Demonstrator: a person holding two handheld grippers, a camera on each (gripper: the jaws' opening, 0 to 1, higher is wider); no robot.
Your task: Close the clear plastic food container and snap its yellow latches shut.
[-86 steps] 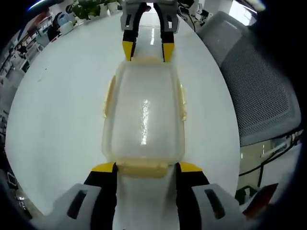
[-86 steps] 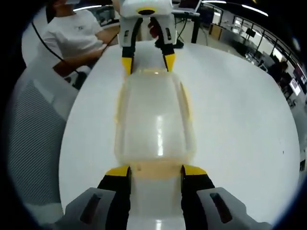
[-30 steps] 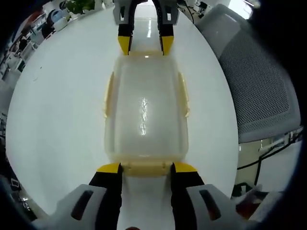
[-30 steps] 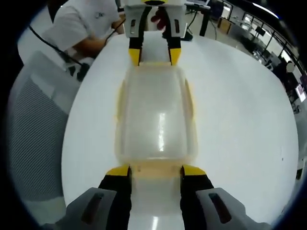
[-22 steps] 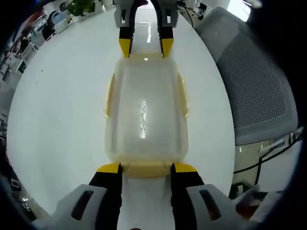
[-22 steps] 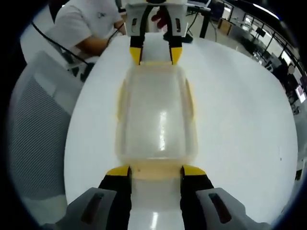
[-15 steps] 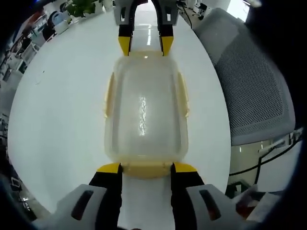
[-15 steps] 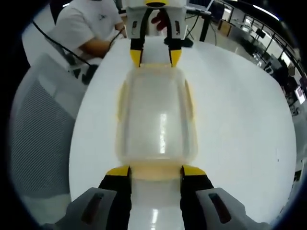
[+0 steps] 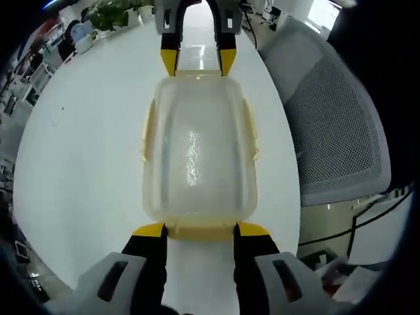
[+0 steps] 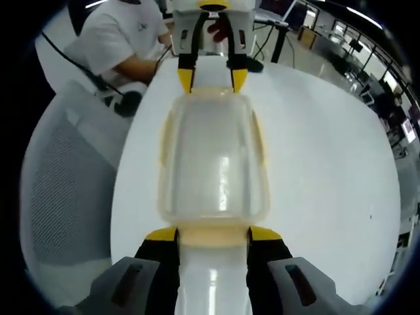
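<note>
Left gripper view: left gripper (image 9: 199, 229) has its jaws spread, yellow tips straddling the near end latch (image 9: 200, 231) of the clear container (image 9: 198, 149), which sits lid-on on the white table (image 9: 79, 151). Right gripper (image 9: 195, 62) faces it at the far end, a mesh chair (image 9: 335, 131) off to the side.

Right gripper view: right gripper (image 10: 212, 233) likewise parted, tips flanking its end of the container (image 10: 213, 157); left gripper (image 10: 212, 77) is opposite, jaws apart. Side latches (image 10: 164, 141) lie flat against the walls. Person in white (image 10: 125, 39) is beyond the table.
</note>
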